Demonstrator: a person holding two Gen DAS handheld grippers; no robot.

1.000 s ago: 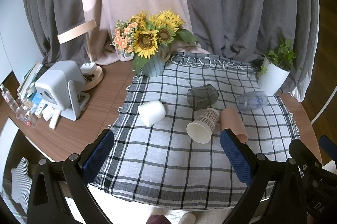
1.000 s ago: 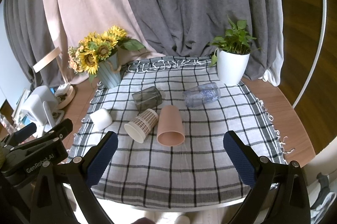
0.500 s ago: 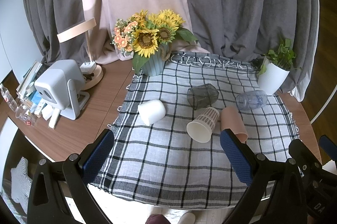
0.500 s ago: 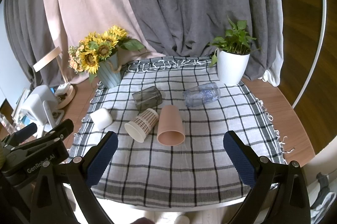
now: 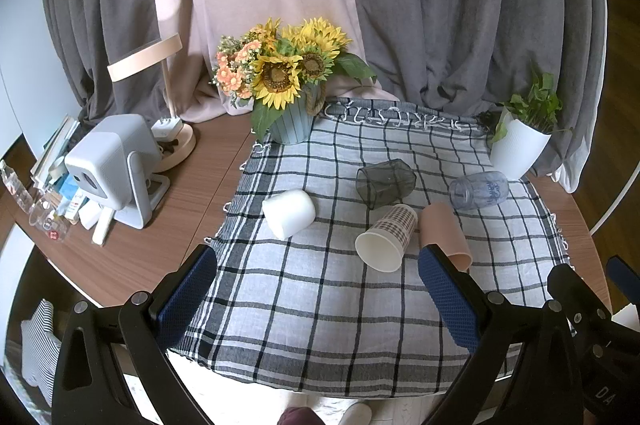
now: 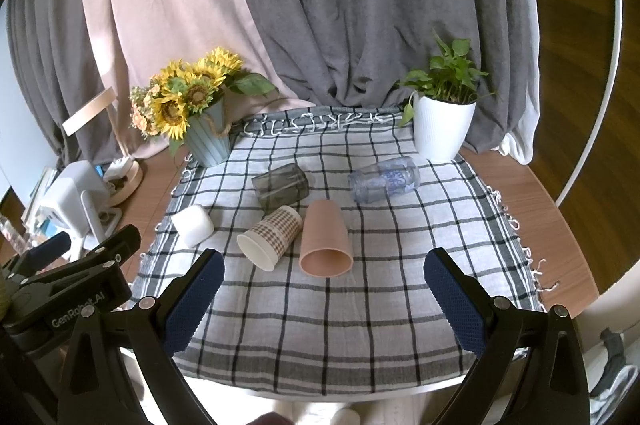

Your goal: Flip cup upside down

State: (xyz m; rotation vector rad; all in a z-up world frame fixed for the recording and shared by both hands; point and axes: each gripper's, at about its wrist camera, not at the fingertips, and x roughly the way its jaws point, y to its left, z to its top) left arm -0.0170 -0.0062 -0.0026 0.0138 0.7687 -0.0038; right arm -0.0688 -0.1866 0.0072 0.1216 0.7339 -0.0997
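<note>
Several cups lie on their sides on a checked cloth (image 6: 360,305): a white cup (image 5: 289,213) (image 6: 193,225), a plaid paper cup (image 5: 386,237) (image 6: 270,237), a pink cup (image 5: 444,233) (image 6: 325,243), a smoky dark glass (image 5: 385,181) (image 6: 282,185) and a clear bluish cup (image 5: 478,189) (image 6: 384,179). My left gripper (image 5: 316,289) is open and empty, above the cloth's front edge. My right gripper (image 6: 324,301) is open and empty, in front of the pink cup. The left gripper's body (image 6: 68,289) shows at the right wrist view's lower left.
A sunflower vase (image 5: 290,105) (image 6: 208,141) stands at the cloth's back left, a white potted plant (image 5: 520,145) (image 6: 442,129) at its back right. A white device (image 5: 112,169), a lamp (image 5: 160,97) and small items sit on the wooden table (image 5: 192,209) to the left. Curtains hang behind.
</note>
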